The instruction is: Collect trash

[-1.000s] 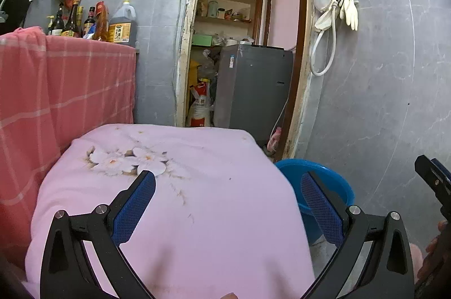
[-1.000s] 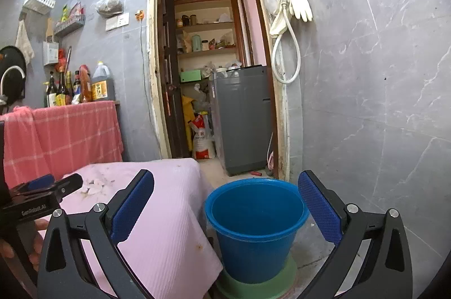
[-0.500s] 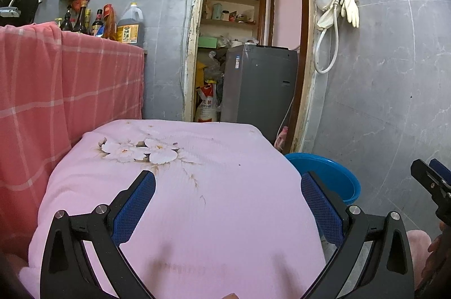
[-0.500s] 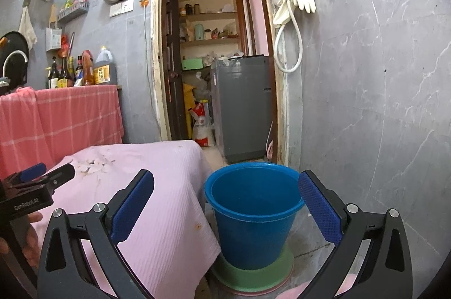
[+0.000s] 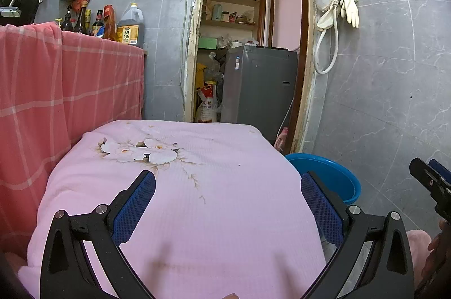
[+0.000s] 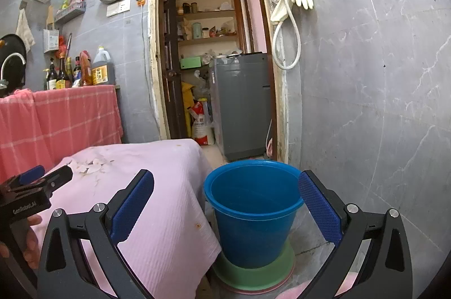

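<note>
While both spread empty | right gripper faces blue bucket | left gripper over pink cloth

I saw a pink flowered cloth covering the table, and a red checked cloth draped over the counter to its left. Bottles and a jug of oil stood on that counter. Through the doorway stood a grey appliance, and pale rubber gloves hung on the tiled wall
</note>
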`<action>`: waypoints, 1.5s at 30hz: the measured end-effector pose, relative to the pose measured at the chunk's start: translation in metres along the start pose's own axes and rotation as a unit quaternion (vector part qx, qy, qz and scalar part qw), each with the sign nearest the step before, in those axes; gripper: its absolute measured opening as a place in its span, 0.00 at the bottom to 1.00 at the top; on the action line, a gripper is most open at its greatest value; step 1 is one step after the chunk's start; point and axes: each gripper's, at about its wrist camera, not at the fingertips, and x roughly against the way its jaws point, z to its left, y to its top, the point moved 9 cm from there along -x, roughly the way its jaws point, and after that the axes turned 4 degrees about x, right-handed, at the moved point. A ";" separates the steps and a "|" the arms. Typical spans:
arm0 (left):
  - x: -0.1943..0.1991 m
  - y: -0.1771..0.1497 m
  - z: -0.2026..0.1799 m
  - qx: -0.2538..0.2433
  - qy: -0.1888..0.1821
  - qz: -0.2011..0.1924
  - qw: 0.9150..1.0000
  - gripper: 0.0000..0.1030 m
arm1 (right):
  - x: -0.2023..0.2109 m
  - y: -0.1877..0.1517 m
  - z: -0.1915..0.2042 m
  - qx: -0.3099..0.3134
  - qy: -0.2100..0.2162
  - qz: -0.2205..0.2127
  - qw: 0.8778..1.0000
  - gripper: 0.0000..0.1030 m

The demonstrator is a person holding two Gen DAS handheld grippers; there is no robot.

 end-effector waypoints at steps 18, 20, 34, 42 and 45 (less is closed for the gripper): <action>0.001 0.000 0.002 -0.001 -0.001 -0.002 1.000 0.98 | 0.001 0.000 -0.001 0.000 0.000 -0.001 1.000 1.00; 0.001 0.000 0.002 0.000 -0.002 -0.002 1.000 0.98 | 0.001 0.000 -0.001 0.000 0.001 0.001 1.000 1.00; 0.001 -0.001 0.002 0.000 0.000 -0.001 1.000 0.98 | 0.001 0.000 -0.001 0.002 0.002 0.000 1.000 1.00; 0.002 -0.002 0.003 0.002 0.000 -0.001 1.000 0.98 | 0.001 0.000 -0.001 0.004 0.001 0.000 1.000 1.00; 0.002 -0.002 0.003 0.001 0.000 -0.001 1.000 0.98 | 0.001 0.000 -0.001 0.004 0.001 0.000 1.000 1.00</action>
